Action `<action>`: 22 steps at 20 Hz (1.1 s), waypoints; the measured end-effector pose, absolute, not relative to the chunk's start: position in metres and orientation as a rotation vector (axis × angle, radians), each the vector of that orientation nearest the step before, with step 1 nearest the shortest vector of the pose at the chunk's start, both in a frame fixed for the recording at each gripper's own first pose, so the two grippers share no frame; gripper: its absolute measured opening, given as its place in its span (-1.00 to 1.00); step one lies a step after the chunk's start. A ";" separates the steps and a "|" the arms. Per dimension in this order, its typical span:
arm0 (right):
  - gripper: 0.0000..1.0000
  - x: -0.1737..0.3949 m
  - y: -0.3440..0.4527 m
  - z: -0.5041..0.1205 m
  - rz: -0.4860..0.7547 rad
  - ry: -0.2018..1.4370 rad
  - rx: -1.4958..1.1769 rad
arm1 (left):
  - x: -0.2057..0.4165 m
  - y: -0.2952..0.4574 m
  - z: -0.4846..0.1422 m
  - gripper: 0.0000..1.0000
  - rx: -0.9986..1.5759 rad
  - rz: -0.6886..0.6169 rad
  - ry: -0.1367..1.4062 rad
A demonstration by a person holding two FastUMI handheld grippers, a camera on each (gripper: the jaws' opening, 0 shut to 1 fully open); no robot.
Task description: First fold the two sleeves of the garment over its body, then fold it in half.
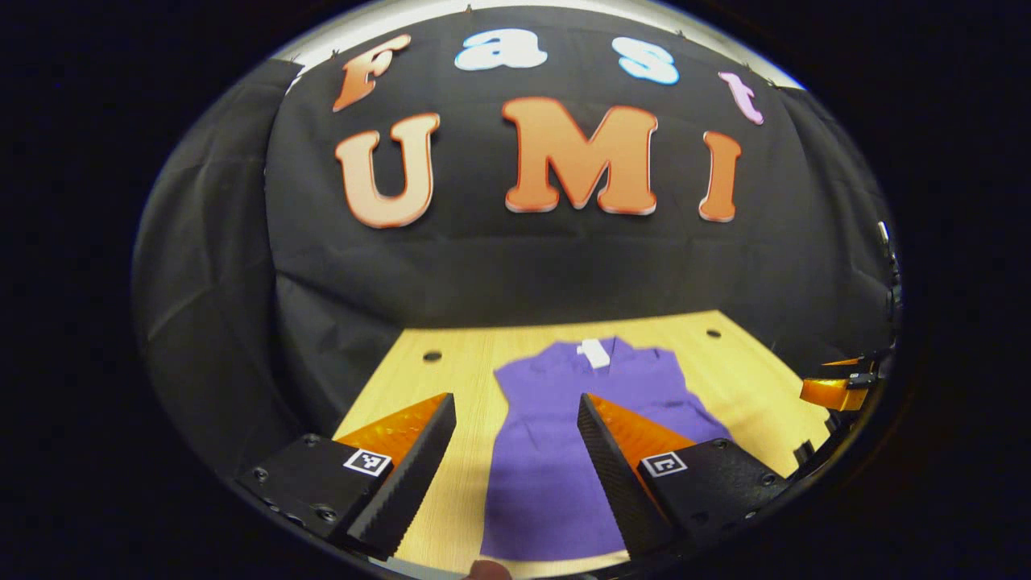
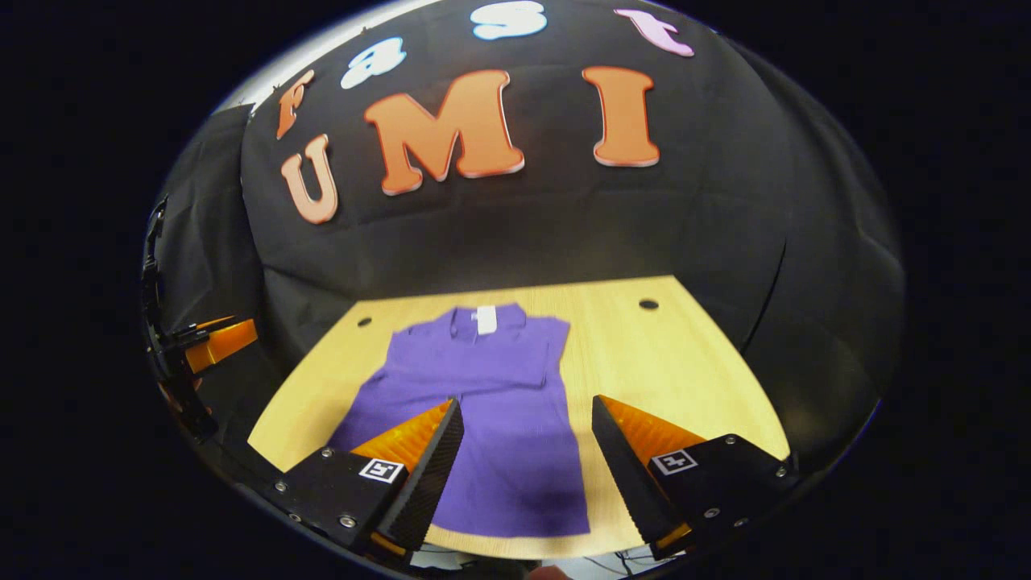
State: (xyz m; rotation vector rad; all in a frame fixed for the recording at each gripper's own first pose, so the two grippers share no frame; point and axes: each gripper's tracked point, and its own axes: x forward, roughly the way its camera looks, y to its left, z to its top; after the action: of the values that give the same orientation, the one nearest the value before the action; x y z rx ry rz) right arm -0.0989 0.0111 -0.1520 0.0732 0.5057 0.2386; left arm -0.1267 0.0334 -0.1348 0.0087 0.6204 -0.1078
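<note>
A purple garment (image 1: 564,435) lies flat on the wooden table (image 1: 757,379), its collar with a white tag (image 1: 594,353) pointing at the far wall. No sleeve sticks out sideways; a layered edge crosses the chest (image 2: 499,377). My left gripper (image 1: 515,451) hovers open over the garment's left side near the hem, one finger above bare wood and the other above cloth. Over the lower right part of the garment (image 2: 491,435), my right gripper (image 2: 527,451) is open too and holds nothing. Each gripper also shows far off in the other's view: the right gripper (image 1: 838,392) and the left gripper (image 2: 216,342).
The table (image 2: 668,370) has small round holes near its far corners (image 1: 432,355) (image 2: 648,304). Black cloth walls close in behind and on both sides. Bare wood flanks the garment left and right. A fingertip (image 1: 487,570) shows at the near edge.
</note>
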 end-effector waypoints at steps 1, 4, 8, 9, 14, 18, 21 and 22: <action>0.92 -0.109 0.012 -0.174 0.229 0.547 0.060 | -0.143 0.040 -0.155 0.94 0.013 -0.105 0.665; 0.92 -0.134 0.011 -0.229 0.220 0.657 0.031 | -0.177 0.049 -0.205 0.94 0.033 -0.111 0.770; 0.92 -0.148 -0.003 -0.298 0.170 0.825 0.039 | -0.206 0.048 -0.278 0.94 0.014 -0.113 0.942; 0.92 -0.150 -0.004 -0.310 0.163 0.865 0.050 | -0.209 0.045 -0.296 0.94 -0.001 -0.120 0.985; 0.93 -0.147 -0.012 -0.328 0.129 0.953 0.015 | -0.221 0.037 -0.363 0.95 0.034 -0.141 1.198; 0.94 -0.144 -0.002 -0.326 0.139 1.031 0.010 | -0.228 0.035 -0.383 0.94 0.014 -0.122 1.316; 0.93 -0.143 -0.001 -0.340 0.147 1.091 0.005 | -0.237 0.032 -0.396 0.94 0.019 -0.128 1.405; 0.93 -0.145 0.002 -0.343 0.154 1.121 0.009 | -0.240 0.031 -0.400 0.94 0.029 -0.127 1.445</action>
State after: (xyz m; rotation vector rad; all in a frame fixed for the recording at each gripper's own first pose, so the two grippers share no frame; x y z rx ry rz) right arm -0.1453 0.0019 -0.3433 0.0091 1.1214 0.1542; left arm -0.2404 0.0314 -0.4001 0.0285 1.4452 -0.1266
